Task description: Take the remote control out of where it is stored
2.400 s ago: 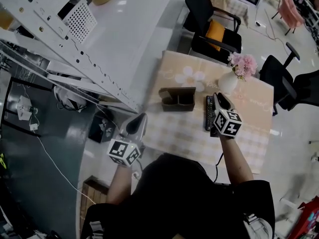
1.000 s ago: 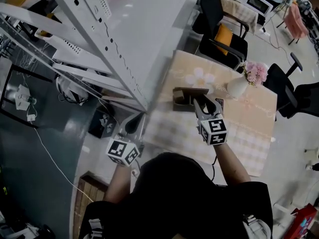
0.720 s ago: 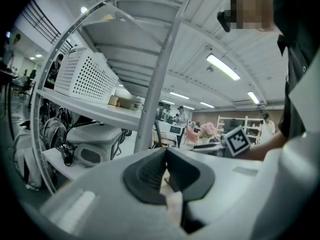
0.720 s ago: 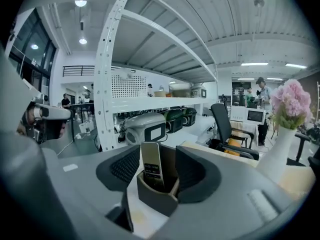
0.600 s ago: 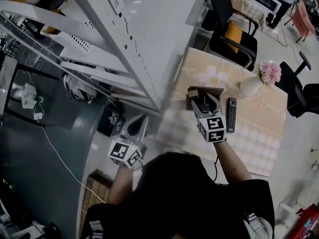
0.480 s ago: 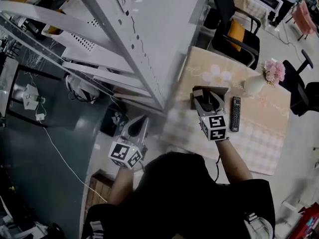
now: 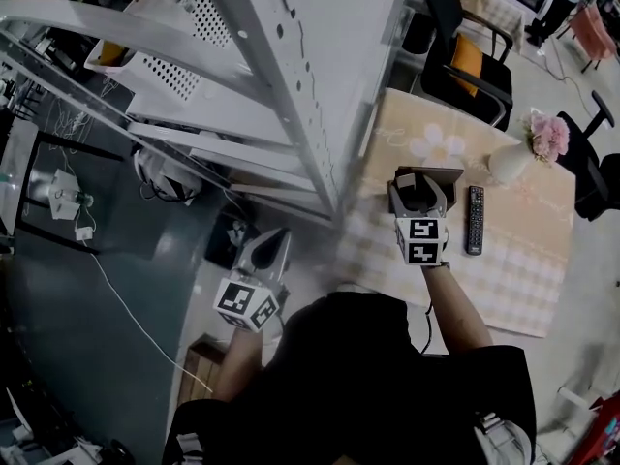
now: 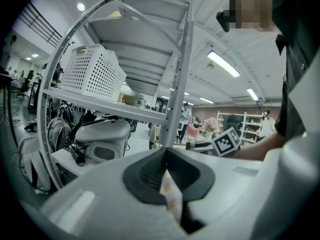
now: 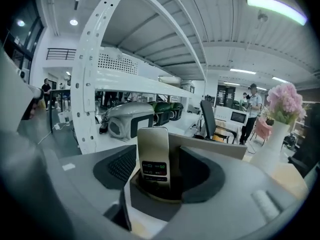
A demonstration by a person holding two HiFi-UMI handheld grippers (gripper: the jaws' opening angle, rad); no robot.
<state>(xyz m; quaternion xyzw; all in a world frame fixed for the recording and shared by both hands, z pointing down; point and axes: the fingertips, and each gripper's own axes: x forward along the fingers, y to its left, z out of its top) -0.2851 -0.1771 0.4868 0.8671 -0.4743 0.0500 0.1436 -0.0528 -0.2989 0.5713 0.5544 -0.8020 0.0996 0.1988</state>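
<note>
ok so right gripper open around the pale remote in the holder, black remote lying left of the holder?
Wrong side: the head view shows the black remote lying right of the holder. Rest holds: the right gripper has just been opening its jaws, pale remote between them.

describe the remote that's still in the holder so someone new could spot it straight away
Find the table with the peach checked cloth; on it, left of the white vase with pink flowers, sits a brown holder. A slim pale remote stands upright in it. The only other remote is black and lies flat on the cloth.
</note>
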